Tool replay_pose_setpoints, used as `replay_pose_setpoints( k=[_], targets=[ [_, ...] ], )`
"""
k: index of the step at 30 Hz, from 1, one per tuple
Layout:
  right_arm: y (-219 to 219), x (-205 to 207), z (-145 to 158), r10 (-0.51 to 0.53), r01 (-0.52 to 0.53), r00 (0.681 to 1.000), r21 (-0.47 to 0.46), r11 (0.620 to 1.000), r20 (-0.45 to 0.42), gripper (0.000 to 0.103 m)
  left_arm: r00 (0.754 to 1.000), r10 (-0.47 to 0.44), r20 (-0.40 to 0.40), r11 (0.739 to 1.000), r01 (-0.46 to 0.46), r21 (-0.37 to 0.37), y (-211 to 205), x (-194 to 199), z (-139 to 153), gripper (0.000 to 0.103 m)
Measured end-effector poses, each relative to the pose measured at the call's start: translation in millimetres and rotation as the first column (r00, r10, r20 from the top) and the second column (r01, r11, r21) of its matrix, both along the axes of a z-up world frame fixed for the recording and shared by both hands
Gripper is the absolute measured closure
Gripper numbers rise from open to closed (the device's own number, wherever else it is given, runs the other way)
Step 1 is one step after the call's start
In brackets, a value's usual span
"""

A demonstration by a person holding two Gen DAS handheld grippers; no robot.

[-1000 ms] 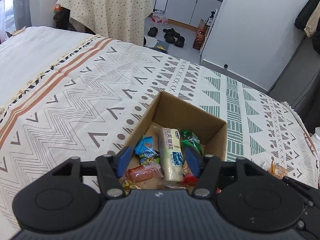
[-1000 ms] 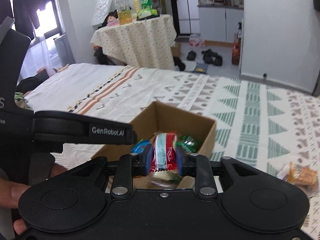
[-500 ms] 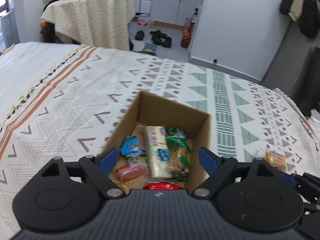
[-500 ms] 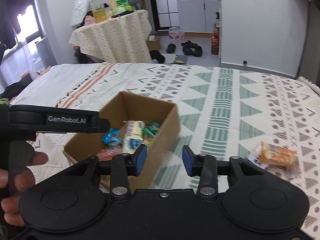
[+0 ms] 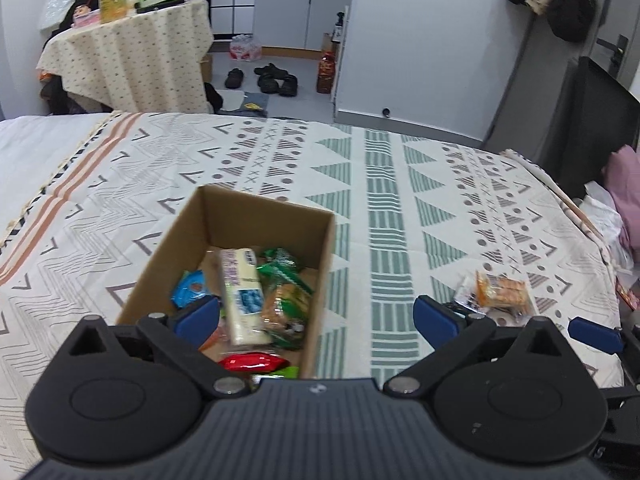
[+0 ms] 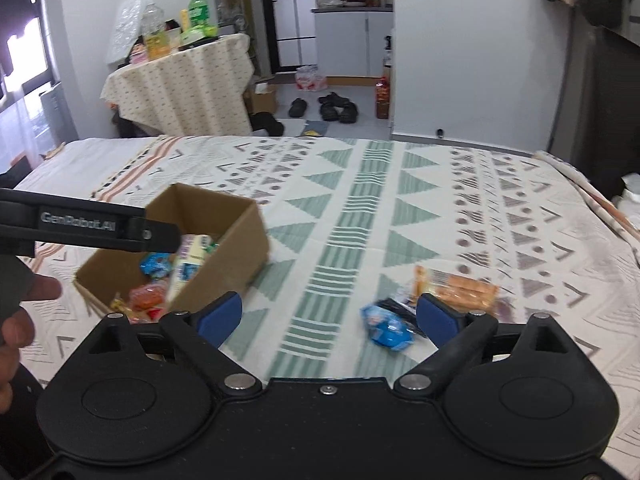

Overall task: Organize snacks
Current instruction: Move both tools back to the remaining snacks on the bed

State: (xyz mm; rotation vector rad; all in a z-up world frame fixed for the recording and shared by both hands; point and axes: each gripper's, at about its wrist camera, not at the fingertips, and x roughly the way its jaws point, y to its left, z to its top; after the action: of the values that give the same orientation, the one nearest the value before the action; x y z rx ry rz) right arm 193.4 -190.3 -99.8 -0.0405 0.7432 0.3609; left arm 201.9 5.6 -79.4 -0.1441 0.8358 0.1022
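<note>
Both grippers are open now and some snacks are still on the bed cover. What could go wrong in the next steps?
1. The blue packet and the orange cracker pack lie close together, with a dark item between them; the open right gripper might pinch two things at once.
2. The cardboard box stands on soft bedding, so a push on its wall may shift or tip it.
3. The open left gripper hangs near the box rim and could catch it.

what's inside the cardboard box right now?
Inside the cardboard box: a long pale bar, green packets, a blue packet and a red packet. The left gripper hides the near corner.
</note>
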Motion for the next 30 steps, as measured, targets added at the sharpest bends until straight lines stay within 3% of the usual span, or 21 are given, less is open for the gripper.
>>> replay_pose_setpoints(
  k=[14,25,30],
  targets=[
    [-69.2,7.0,-25.5,-0.137,0.138,0.990,0.058,0.989,-0.017,0.004,0.992,-0.111,-0.063,0.994,0.111,-0.004,-59.3,22.7,-17.2,0.001],
    [-108.9,23.5,-58.6,-0.285,0.290,0.957,0.137,0.947,-0.055,0.004,0.992,-0.106,-0.073,0.994,0.106,-0.013,-92.9,48.9,-31.4,0.001],
    [-118.8,35.0,-72.0,-0.297,0.306,0.951,0.149,0.940,-0.083,0.014,0.991,-0.088,-0.103,0.996,0.084,-0.036,-107.3,61.1,-49.4,0.003]
  ],
)
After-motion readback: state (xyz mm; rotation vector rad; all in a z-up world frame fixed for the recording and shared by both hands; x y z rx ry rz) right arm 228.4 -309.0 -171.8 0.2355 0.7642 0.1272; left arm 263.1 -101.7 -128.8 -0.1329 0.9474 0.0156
